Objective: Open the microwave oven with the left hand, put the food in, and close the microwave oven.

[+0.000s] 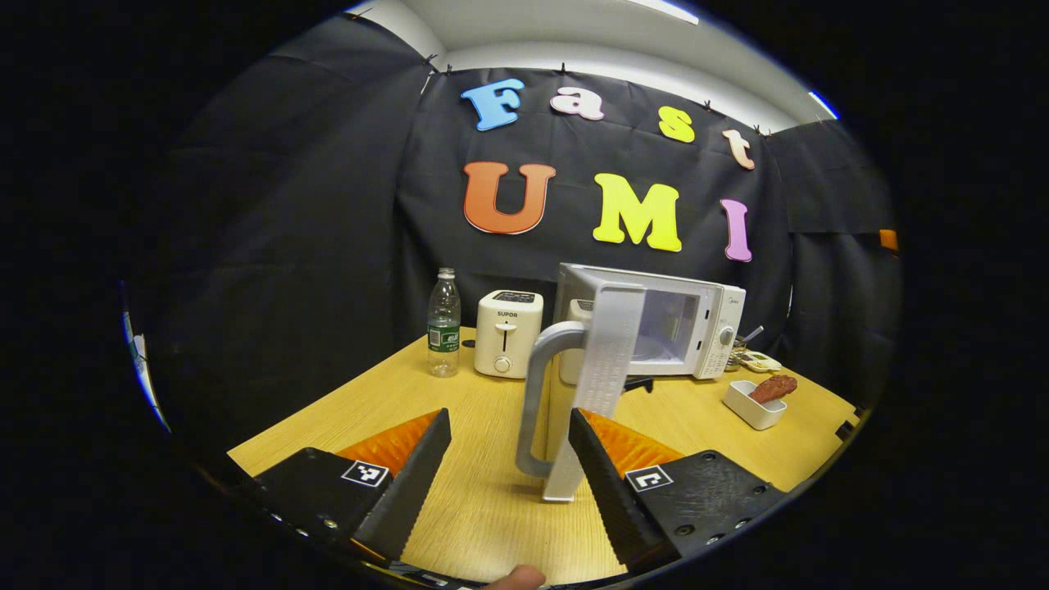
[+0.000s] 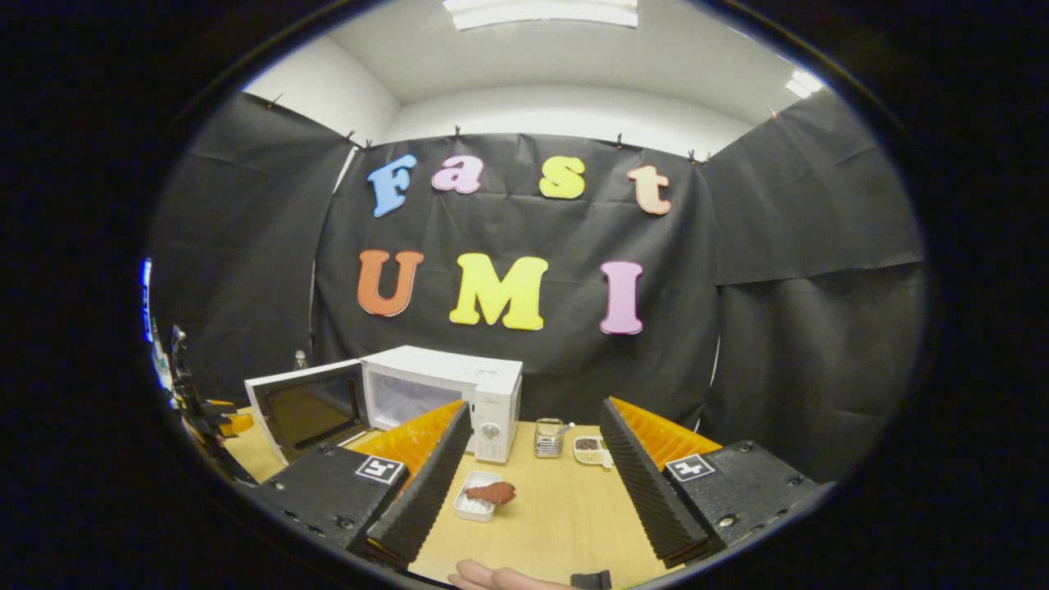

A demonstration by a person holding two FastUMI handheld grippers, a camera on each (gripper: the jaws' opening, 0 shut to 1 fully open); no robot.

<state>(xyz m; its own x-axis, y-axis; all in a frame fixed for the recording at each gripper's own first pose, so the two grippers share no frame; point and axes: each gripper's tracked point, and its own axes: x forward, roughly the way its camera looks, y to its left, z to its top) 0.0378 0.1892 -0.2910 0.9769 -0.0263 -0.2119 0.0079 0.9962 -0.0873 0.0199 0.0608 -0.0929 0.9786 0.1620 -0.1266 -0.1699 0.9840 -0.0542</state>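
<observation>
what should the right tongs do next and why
Probably bring the right tongs down around the white dish holding the reddish food. The microwave door already stands swung open, the dish sits on the table in front of the oven, and these tongs are open, holding nothing.

The microwave door (image 1: 594,385) stands swung wide, edge-on between the left hand-held gripper's (image 1: 508,467) spread fingers, leaving the microwave (image 2: 447,393) cavity unblocked. Bare bench (image 2: 557,508) surrounds the food dish (image 2: 479,500). A toaster (image 1: 508,332) and water bottle (image 1: 443,324) crowd the far left edge.
</observation>
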